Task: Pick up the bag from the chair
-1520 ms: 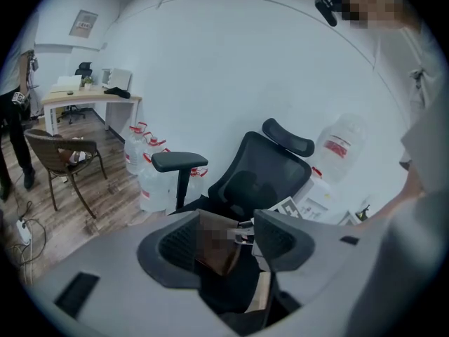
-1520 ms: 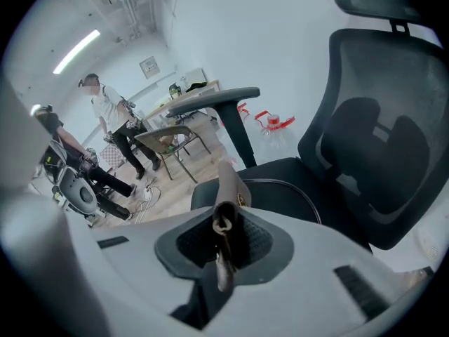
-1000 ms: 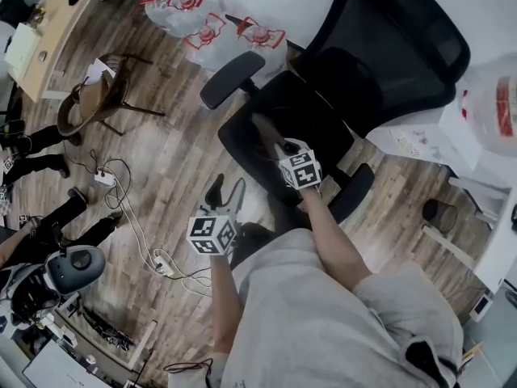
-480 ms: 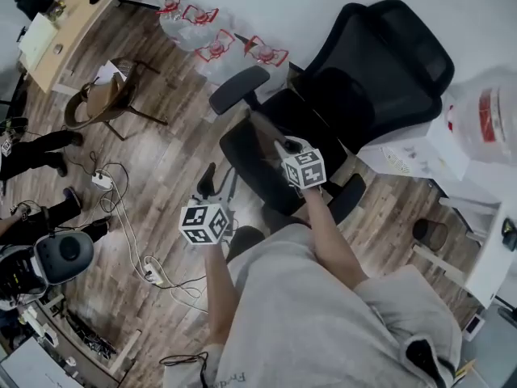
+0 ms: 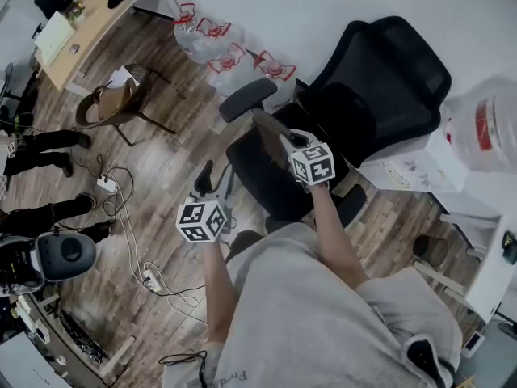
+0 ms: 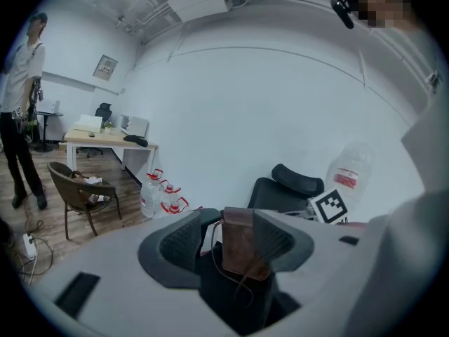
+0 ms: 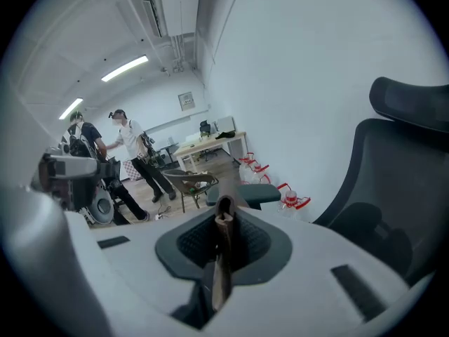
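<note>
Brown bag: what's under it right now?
The black chair seat lies below the brown bag, which is pinched in the right gripper. Whether its bottom rests on the seat or hangs clear can't be told.

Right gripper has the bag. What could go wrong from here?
1. The right gripper is clamped on only a thin top edge of the brown bag, so the bag may slip out or swing as it lifts.
2. The strap hangs loose below the bag and could snag on the chair's armrest.
3. The left gripper is open and off to the side, so nothing would catch the bag if it drops.
</note>
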### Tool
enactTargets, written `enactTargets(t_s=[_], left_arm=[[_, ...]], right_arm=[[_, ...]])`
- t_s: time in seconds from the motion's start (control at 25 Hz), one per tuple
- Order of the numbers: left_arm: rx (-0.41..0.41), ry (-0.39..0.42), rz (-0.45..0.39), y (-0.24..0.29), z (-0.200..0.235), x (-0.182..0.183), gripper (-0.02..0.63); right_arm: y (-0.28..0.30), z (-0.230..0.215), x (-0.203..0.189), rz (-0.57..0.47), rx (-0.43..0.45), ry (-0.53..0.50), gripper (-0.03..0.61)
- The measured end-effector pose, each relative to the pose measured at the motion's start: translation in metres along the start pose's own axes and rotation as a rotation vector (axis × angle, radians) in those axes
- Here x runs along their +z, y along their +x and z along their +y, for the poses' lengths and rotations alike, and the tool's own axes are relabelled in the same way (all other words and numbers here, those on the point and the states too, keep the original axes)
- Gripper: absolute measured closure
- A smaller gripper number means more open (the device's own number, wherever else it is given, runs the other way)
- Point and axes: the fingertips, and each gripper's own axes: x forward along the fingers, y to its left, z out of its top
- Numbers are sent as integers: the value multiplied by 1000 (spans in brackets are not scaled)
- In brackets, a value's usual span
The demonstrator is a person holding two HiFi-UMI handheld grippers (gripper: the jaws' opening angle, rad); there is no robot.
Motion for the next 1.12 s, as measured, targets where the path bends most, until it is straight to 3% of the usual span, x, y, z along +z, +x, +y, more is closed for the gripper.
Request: enactTargets(t_s=[0.68,1.12], left_arm=[[31,87,-94,4,1,59,397],[38,162,-105,9,-8,82,408]], right_arm=[[-52,21,151,-229,89,-156,534],[-90,31,203,-364,128,-194,534]])
